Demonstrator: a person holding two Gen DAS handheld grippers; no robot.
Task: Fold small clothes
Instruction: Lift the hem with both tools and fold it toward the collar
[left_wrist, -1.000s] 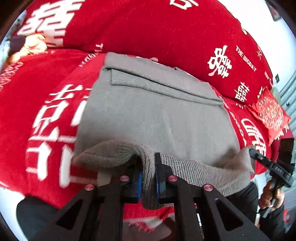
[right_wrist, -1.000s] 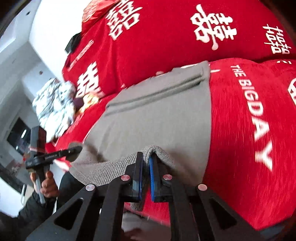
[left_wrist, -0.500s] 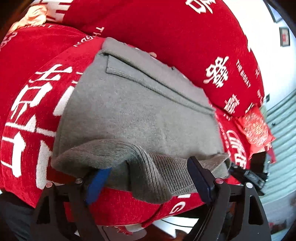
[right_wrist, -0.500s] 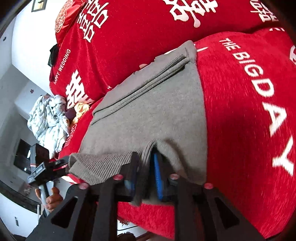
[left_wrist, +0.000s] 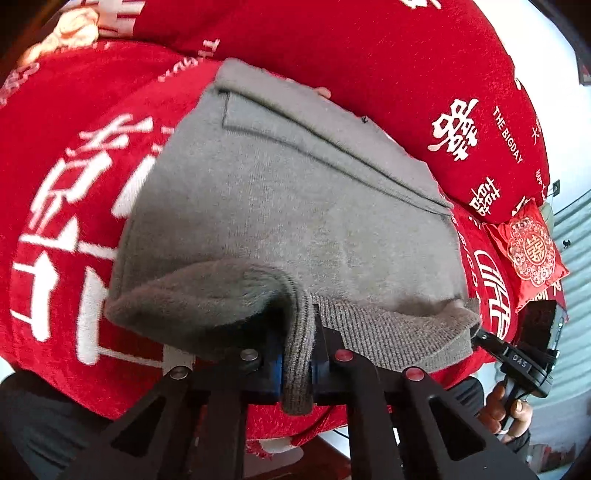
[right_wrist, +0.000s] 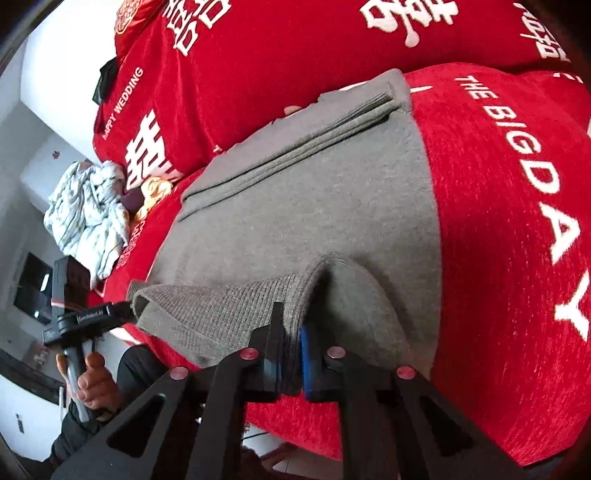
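A grey knit garment lies flat on a red sofa seat, with a folded band across its far end. My left gripper is shut on the ribbed near hem, pinching it at the left corner. My right gripper is shut on the same hem of the garment at the right corner. Each gripper shows in the other's view, the right gripper at the hem's right end and the left gripper at its left end. The hem is lifted slightly off the seat.
The red sofa cover carries white lettering, and its back cushion rises behind the garment. A small red pillow lies at the right. A crumpled pale cloth sits at the sofa's left end.
The left gripper was shut on the hem, opened wide half a second ago, and is now shut on the hem again. The right gripper stayed shut on the hem and shifted slightly.
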